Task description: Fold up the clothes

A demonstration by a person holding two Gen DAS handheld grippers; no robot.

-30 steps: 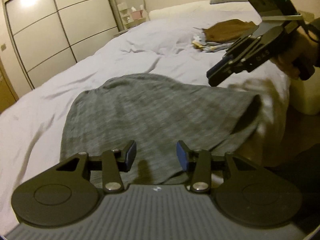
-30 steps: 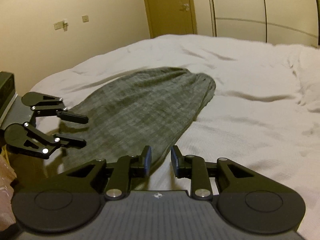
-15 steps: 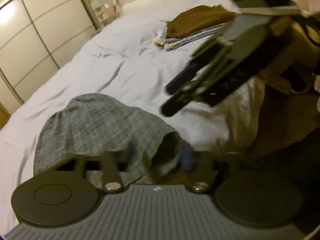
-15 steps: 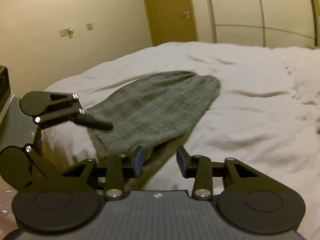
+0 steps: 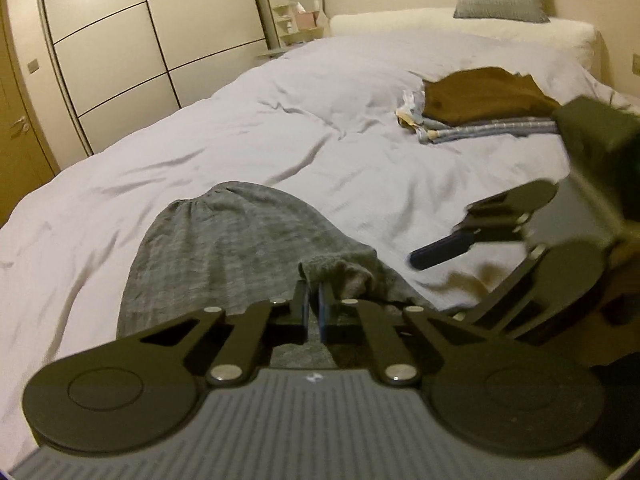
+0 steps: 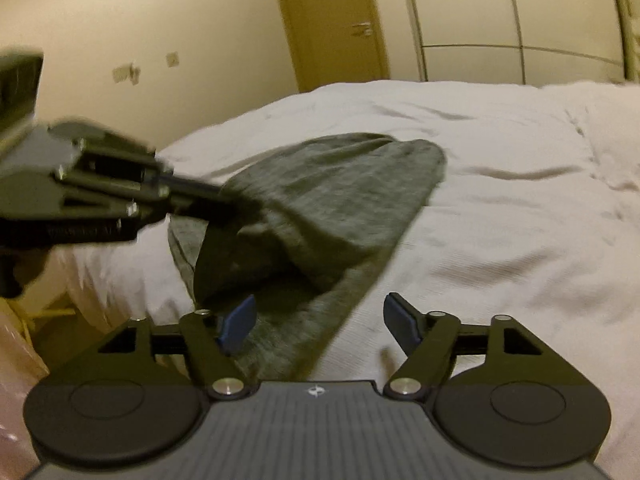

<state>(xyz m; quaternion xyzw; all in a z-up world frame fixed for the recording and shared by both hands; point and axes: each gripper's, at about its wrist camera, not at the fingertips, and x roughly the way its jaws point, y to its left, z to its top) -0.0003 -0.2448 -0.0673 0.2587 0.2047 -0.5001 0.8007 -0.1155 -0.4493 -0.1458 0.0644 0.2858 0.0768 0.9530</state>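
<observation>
My left tool [image 5: 314,300] is clamped on the near edge of the grey garment [image 5: 240,256], its two blue pads pressed together with a small bunch of the cloth pinched between them and lifted clear of the bed [image 5: 320,128]. From my right wrist view the same tool [image 6: 224,200] comes in blurred from the left, its tip buried in a raised fold, and the cloth droops from it in a dark hollow.

The rest of the grey garment lies spread on the white duvet, running away from me toward the middle of the bed, its far end rounded and gathered.

My right tool [image 6: 320,322] has its jaws opening, the blue pads standing wide apart. The near hem of the garment lies between and below them, closer to the left pad; neither pad presses on it. In the left wrist view this tool [image 5: 440,250] hangs just beside the pinched corner, above the bed's edge.

Farther up the bed, near the pillow end, a brown garment [image 5: 484,94] rests on top of a folded striped piece [image 5: 480,130], well apart from the grey one.
</observation>
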